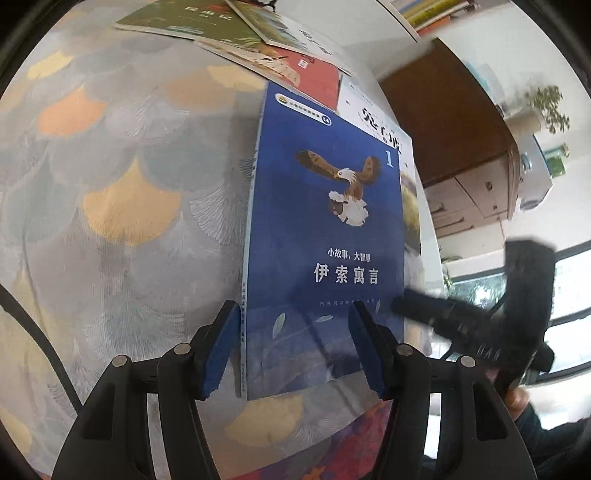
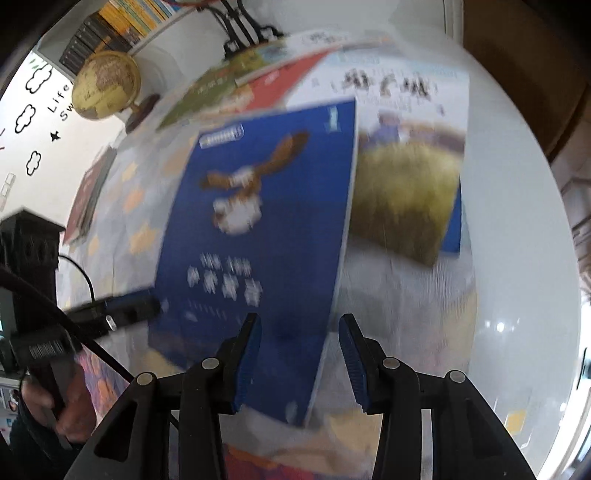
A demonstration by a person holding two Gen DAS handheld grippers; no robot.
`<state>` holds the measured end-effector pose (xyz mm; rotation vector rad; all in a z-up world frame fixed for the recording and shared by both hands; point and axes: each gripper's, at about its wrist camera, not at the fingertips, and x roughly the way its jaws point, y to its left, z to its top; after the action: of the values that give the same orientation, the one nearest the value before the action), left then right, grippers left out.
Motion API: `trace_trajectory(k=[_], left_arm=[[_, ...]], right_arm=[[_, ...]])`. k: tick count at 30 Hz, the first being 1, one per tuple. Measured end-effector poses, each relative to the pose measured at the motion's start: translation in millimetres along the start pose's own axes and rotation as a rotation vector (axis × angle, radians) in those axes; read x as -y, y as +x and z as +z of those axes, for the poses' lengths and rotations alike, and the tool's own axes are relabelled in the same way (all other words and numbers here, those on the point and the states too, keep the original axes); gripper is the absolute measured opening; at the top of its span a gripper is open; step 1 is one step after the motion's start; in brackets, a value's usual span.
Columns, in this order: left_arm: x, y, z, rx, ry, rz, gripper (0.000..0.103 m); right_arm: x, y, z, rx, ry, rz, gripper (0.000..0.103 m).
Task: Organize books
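The blue book [image 1: 325, 236] lies flat on the table [image 1: 110, 166], partly on top of a white book [image 1: 402, 155]. More books [image 1: 258, 40] lie behind it. The left gripper [image 1: 291, 350] hangs over its spine, jaws apart. The right gripper [image 2: 301, 365] hangs over its other edge, jaws apart too.

A blue book [image 1: 325, 240] with an eagle on its cover lies flat on the patterned cloth, its near edge between the left claw's [image 1: 291, 347] parted fingers. It overlaps a white-and-yellow book [image 2: 406, 177] lying to its right. Beyond them, a red book [image 1: 317, 81] and green books [image 1: 177, 22] lie fanned out, overlapping.
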<state>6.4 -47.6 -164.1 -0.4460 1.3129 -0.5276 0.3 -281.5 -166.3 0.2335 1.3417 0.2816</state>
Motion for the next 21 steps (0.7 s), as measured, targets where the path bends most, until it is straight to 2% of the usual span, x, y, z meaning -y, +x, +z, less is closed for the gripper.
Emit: trace_trajectory(k=[2,4,7,11,13,16,17,18,19,21], left_arm=[[-0.1,1.1,-0.7,0.003,0.007,0.009,0.058],[3.4,3.3,-1.1,0.007,0.033,0.027,0.058],[13.6,5.8,-1.1,0.014,0.088,0.081,0.058],[19.8,6.9,-1.5,0.018,0.134,0.136,0.058],[18.5,-3.7,1.2,0.027,0.091,0.066,0.058],[20.0,-36.6,7.3,0.105,0.038,-0.178,0.058],[22.8,-44.0,8.9,0.122,0.034,-0.242,0.058],[27.3,-47.3,10.1,0.132,0.043,-0.272,0.058],[30.8,-46.7,10.5,0.140,0.059,-0.267,0.058],[35.3,-32.8,11.8,0.138,0.094,-0.163,0.056]], right_arm=[[5.9,4.3,-11.0,-0.017,0.027,0.036,0.047],[5.4,2.8,-17.5,0.017,0.022,0.047,0.048],[-4.6,3.8,-19.7,0.037,-0.025,0.036,0.043],[-14.8,4.0,-25.3,0.063,-0.081,-0.010,0.043],[-8.9,3.0,-26.8,0.070,-0.064,0.010,0.042],[0.7,2.4,-25.9,0.075,-0.016,0.058,0.042],[3.2,2.7,-25.1,0.074,-0.003,0.078,0.042],[5.0,2.5,-25.2,0.075,0.007,0.099,0.042],[6.9,2.8,-25.1,0.074,0.023,0.122,0.042],[11.3,3.5,-24.9,0.074,0.054,0.152,0.042]])
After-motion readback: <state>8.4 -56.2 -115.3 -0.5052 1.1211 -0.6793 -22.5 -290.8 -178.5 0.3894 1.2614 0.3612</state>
